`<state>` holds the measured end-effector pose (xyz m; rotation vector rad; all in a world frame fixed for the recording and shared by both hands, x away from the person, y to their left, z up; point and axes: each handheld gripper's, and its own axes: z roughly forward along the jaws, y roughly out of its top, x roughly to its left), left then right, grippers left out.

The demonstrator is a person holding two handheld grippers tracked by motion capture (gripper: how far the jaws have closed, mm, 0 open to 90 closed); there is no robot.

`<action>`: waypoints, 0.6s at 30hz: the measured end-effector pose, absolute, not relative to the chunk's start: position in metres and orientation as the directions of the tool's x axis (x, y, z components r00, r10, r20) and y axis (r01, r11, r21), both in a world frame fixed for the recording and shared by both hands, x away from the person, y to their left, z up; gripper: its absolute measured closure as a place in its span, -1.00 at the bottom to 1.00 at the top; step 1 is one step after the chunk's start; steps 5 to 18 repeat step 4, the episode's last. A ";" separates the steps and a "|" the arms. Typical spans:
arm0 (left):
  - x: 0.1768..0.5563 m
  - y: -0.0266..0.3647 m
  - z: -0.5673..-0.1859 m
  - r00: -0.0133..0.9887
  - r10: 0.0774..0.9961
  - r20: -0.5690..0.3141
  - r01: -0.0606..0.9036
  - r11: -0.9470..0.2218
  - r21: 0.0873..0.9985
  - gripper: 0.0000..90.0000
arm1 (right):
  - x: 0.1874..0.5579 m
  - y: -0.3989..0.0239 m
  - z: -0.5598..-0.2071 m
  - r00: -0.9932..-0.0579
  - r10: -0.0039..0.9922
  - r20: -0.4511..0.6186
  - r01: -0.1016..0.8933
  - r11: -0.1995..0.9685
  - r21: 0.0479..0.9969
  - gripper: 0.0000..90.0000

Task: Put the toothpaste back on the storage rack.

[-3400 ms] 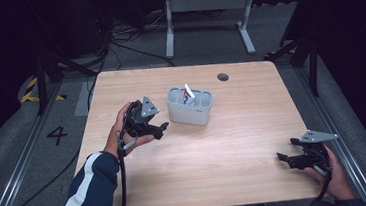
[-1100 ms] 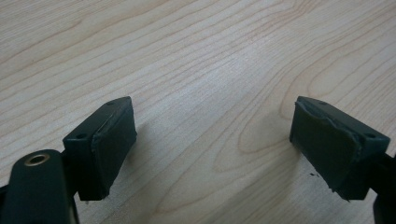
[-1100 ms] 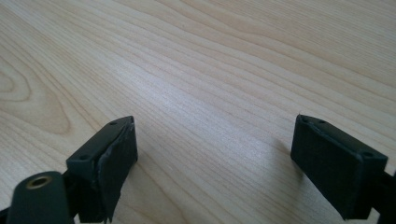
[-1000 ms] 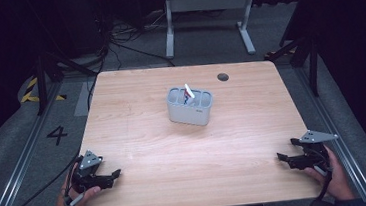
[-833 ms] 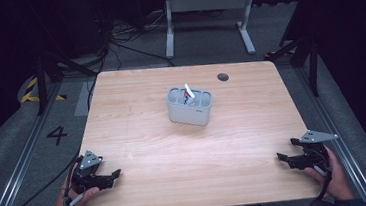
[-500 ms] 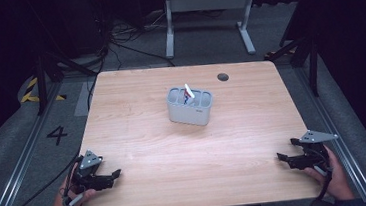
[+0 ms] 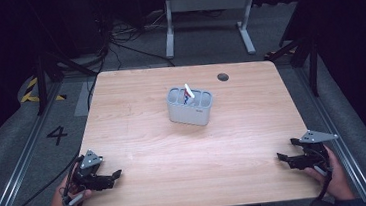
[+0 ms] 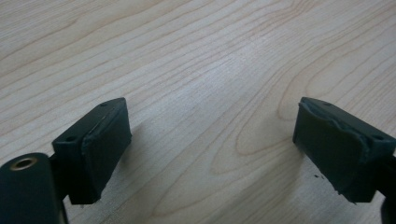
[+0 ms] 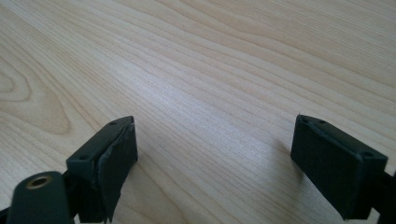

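Observation:
A grey compartmented holder (image 7: 190,105) stands near the middle of the wooden table (image 7: 137,117), with a white item and something reddish poking out of it. My left gripper (image 7: 113,176) rests at the table's front left corner, held by a hand, far from the holder. In the left gripper view its jaws stand wide apart over bare wood, left gripper (image 8: 210,149) open and holding nothing. My right gripper (image 7: 282,158) rests at the front right corner, pointing inward. The right gripper view shows the right gripper (image 9: 212,156) open, with only wood grain between its pads.
A dark round grommet (image 7: 223,77) sits in the table's far right part. Beyond the table stands a white metal frame (image 7: 206,10) on a dark floor with cables. A painted "4" (image 7: 57,135) marks the floor at the left.
About three seconds back my left gripper was up beside the holder; it has since withdrawn to the front left corner. Over the last second nothing has moved.

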<state>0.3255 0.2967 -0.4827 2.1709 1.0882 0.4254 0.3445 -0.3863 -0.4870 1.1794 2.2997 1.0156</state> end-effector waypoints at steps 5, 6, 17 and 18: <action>0.328 0.294 -0.483 0.634 0.774 0.005 0.574 -0.474 0.668 -0.95 | 0.344 -0.386 -0.487 -0.585 0.811 0.005 0.550 0.392 0.737 -0.67; 0.328 0.294 -0.483 0.634 0.774 0.005 0.574 -0.474 0.668 -0.95 | 0.344 -0.386 -0.487 -0.585 0.811 0.005 0.550 0.392 0.737 -0.67; 0.328 0.294 -0.483 0.634 0.774 0.005 0.574 -0.474 0.668 -0.95 | 0.344 -0.386 -0.487 -0.585 0.811 0.005 0.550 0.392 0.737 -0.67; 0.328 0.294 -0.483 0.634 0.774 0.005 0.574 -0.474 0.668 -0.95 | 0.344 -0.386 -0.487 -0.585 0.811 0.005 0.550 0.392 0.737 -0.67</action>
